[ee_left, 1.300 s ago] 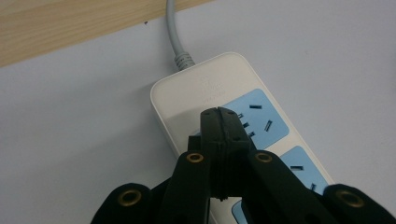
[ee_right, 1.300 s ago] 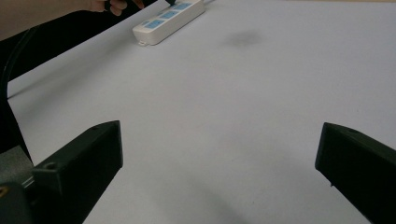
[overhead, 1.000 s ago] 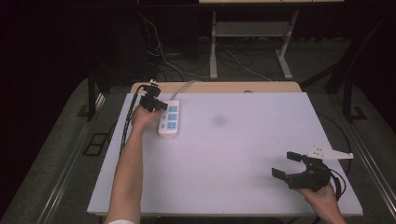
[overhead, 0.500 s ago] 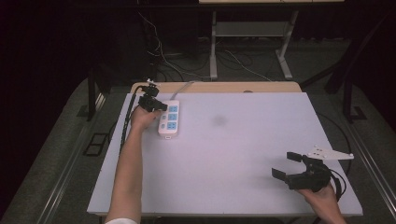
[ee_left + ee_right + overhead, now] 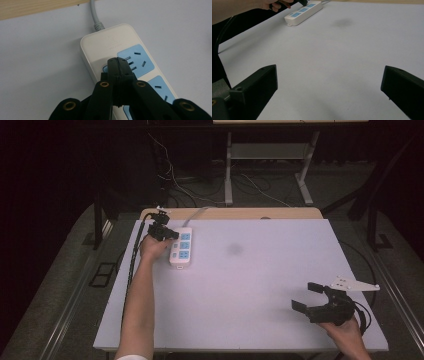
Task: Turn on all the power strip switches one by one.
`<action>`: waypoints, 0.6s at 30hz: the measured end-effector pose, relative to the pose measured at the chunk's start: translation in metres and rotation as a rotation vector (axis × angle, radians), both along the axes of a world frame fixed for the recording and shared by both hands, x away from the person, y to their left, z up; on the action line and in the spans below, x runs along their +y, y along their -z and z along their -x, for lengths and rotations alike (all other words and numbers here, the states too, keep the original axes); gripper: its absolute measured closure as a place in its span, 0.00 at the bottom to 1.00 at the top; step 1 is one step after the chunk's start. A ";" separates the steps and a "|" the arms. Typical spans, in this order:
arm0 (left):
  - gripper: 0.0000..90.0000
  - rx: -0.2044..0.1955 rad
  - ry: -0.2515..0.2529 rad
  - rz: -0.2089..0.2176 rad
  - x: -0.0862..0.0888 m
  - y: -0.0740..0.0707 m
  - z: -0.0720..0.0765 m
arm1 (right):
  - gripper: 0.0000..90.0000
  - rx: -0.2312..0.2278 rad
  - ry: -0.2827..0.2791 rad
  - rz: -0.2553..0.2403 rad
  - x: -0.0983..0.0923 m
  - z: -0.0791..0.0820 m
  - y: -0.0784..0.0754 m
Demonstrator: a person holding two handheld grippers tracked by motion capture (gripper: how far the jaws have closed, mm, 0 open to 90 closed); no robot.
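My left tool (image 5: 117, 62), jaws pressed together, tip on the power strip (image 5: 181, 246) near the tabletop's (image 5: 250, 285) far-left corner. Right tool (image 5: 306, 296) spread wide, near-right corner.

We watch the left gripper (image 5: 167, 234), black jaws pressed together, edge a touch farther up along the white plastic power strip with blue sockets (image 5: 181, 246), its tips now over the end nearest the grey cord (image 5: 95, 15).

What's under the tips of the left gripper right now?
The left gripper, jaws closed, sits over the white power strip, beside its top blue socket. A small blue patch peeks out at the tips; whether they touch it is hidden.
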State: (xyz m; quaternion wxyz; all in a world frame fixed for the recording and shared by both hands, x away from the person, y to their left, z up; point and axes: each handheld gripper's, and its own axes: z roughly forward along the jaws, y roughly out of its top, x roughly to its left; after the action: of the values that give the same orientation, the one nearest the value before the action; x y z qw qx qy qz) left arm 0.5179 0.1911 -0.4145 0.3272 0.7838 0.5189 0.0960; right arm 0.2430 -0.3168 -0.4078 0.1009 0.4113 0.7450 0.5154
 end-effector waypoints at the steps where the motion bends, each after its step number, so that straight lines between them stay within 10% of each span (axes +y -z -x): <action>1: 1.00 0.000 0.001 -0.003 -0.001 0.000 0.000 | 0.01 0.000 -0.001 0.000 0.000 0.000 0.000; 18: 0.90 -0.106 0.039 0.023 -0.002 -0.036 0.020 | 0.01 0.003 -0.010 0.004 -0.001 -0.002 0.000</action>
State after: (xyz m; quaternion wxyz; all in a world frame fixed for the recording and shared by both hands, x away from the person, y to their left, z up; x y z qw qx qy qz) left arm 0.4978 0.1889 -0.3786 0.3648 0.7838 0.4867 0.1251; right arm 0.2446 -0.3174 -0.4080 0.0980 0.4081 0.7482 0.5139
